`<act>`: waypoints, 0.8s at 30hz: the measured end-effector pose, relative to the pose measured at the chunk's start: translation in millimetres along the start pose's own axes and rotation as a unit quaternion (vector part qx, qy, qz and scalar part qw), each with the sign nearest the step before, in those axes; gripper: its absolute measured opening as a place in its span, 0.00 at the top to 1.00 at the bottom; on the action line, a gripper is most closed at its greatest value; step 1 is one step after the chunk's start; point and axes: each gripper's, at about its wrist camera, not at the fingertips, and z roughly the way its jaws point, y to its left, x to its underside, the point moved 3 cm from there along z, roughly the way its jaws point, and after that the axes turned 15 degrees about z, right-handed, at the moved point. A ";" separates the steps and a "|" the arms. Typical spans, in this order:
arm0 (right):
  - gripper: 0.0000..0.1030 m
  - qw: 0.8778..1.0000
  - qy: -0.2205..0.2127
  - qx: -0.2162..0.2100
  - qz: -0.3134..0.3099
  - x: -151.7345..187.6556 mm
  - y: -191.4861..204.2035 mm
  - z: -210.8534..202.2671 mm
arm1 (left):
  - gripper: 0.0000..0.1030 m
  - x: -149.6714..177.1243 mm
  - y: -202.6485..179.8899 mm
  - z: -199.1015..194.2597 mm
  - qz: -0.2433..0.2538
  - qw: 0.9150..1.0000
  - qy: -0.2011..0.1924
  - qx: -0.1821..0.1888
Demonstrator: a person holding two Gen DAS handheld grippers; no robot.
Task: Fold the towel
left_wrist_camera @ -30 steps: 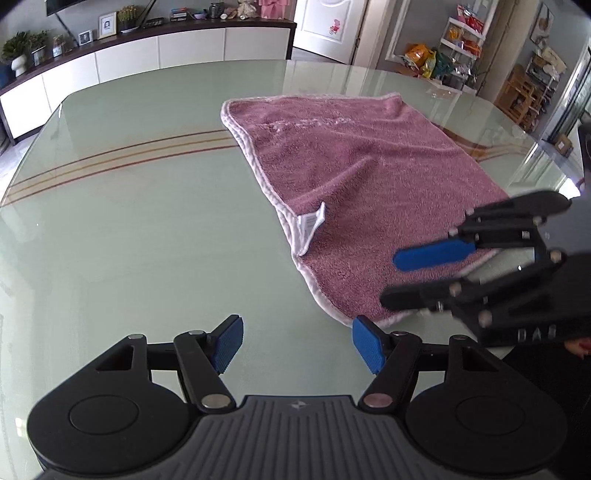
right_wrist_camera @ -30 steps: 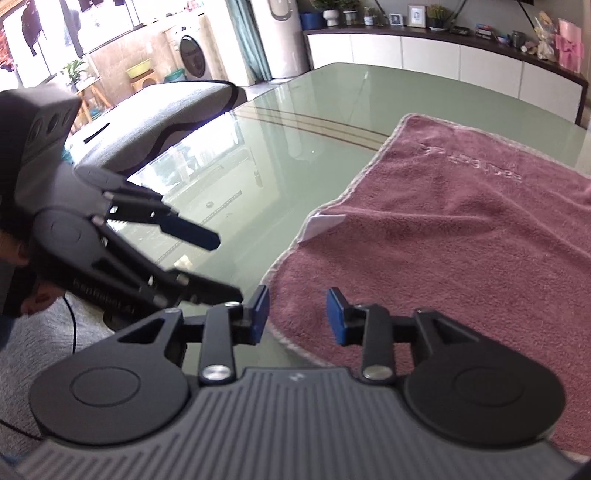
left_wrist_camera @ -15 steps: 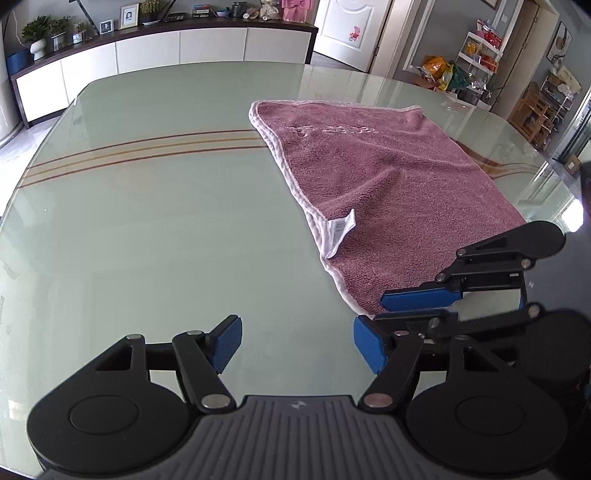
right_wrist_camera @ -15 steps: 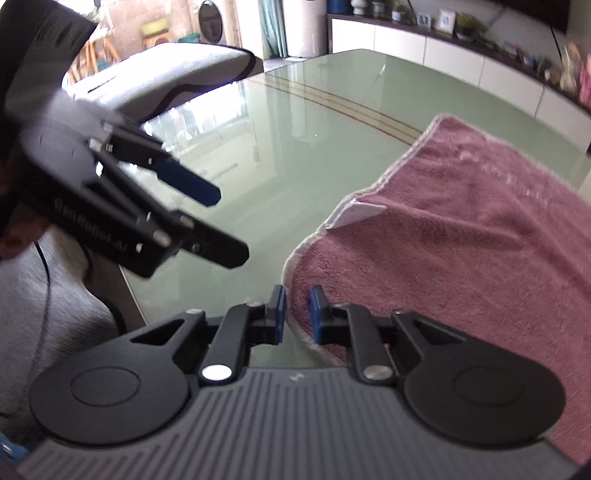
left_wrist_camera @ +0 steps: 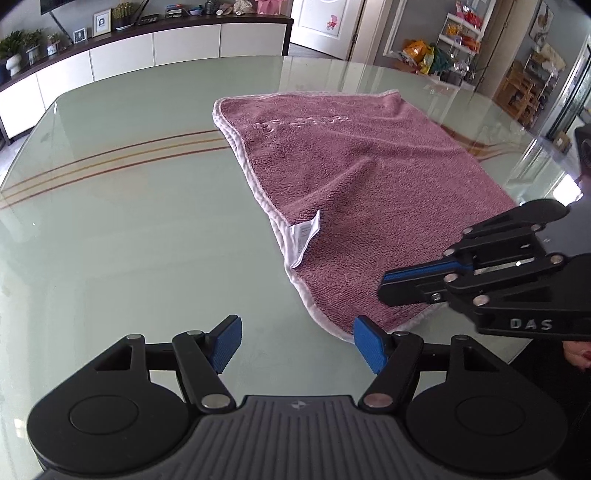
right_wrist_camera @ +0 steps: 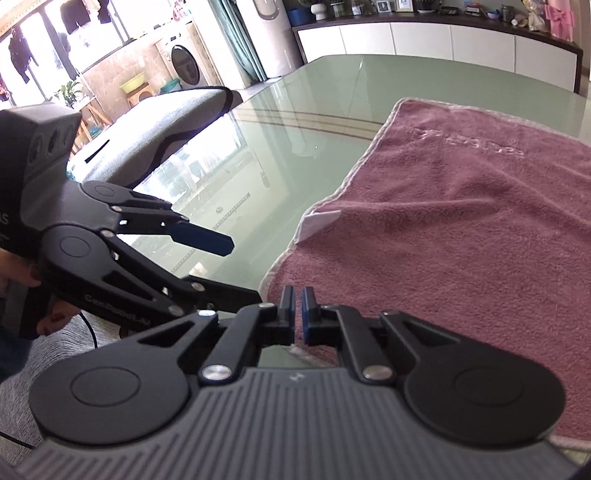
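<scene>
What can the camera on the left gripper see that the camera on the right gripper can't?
Only the left wrist view shows the towel's far right corner, a white door and cluttered shelves. Only the right wrist view shows a washing machine, a grey chair and the hand holding the left gripper. Both show the towel, its white label, the glass table, the open left gripper and the shut right gripper.

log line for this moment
left gripper: open, over table beside towel | right gripper: shut at towel's near corner, grip unclear | towel: unfolded
</scene>
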 end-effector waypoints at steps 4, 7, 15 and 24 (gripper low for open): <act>0.72 0.998 0.004 -0.013 -0.059 13.3 14.6 -3.0 | 0.32 3.8 12.9 -5.6 -0.036 0.999 -0.013 0.012; 0.70 0.996 0.009 -0.019 -0.088 18.1 26.7 3.4 | 0.32 8.4 21.3 -7.5 -0.055 0.998 -0.011 0.002; 0.88 0.987 0.017 0.044 -0.153 22.7 42.5 26.2 | 0.31 11.7 21.9 -9.0 -0.051 0.999 -0.008 0.006; 0.97 0.998 0.016 -0.001 -0.053 7.9 15.2 12.7 | 0.31 9.9 15.3 -3.5 -0.036 0.999 -0.005 0.022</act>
